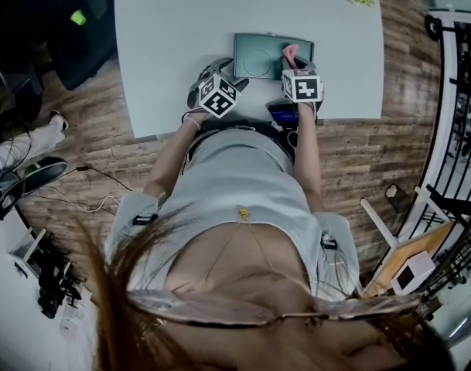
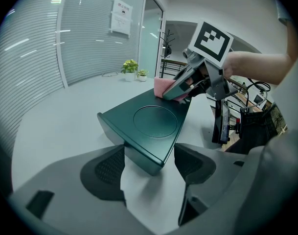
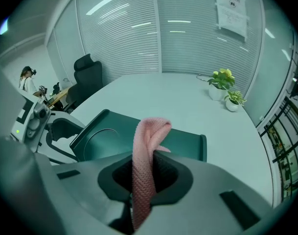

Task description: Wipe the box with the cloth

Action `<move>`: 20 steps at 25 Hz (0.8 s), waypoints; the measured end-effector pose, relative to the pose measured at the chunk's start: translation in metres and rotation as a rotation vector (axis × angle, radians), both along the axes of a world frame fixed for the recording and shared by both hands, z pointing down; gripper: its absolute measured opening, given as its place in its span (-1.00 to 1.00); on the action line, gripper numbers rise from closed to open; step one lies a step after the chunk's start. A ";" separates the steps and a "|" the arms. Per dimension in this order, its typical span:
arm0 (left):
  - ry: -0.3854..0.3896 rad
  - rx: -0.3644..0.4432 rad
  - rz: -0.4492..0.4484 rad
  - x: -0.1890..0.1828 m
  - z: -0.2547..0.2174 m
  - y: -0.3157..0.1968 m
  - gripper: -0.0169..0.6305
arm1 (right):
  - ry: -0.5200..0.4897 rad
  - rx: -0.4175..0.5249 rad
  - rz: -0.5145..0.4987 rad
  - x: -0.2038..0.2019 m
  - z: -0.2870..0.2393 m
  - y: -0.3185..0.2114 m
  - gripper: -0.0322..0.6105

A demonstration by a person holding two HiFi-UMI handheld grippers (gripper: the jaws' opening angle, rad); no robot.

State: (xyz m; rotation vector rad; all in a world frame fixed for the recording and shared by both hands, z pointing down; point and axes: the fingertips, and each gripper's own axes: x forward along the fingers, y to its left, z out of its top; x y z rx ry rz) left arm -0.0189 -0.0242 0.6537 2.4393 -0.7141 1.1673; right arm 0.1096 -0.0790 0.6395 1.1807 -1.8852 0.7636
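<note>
Right gripper (image 3: 145,175) closed tight on a pink cloth (image 3: 149,131), the folded end poking out past the jaws and down onto the right end of a dark green box (image 3: 97,136). Left gripper (image 2: 149,163) at the opposite end, jaws apart, the box's near corner sitting between the pads (image 2: 107,168); contact with either pad not clear. Box flat on a pale grey table (image 1: 165,37), close to the near edge by the person, a round outline pressed into its lid. Wide bare tabletop beyond the box and off to the left; less room to the right, with the table's edge nearer there. Two small potted plants (image 3: 222,84) well apart from the box, at the far right corner. Cloth at one end of the lid only, rest of the lid uncovered.
</note>
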 end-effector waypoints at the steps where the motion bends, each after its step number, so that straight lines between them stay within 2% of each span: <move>1: 0.000 0.000 0.000 0.000 0.000 0.000 0.05 | -0.004 -0.001 -0.004 -0.002 0.000 0.000 -0.76; 16: 0.000 -0.004 0.002 -0.001 0.001 -0.001 0.05 | -0.017 -0.021 -0.058 -0.025 0.000 0.002 -0.76; 20: 0.001 -0.004 0.001 0.000 0.001 -0.001 0.05 | -0.059 -0.032 -0.067 -0.031 -0.003 0.003 -0.76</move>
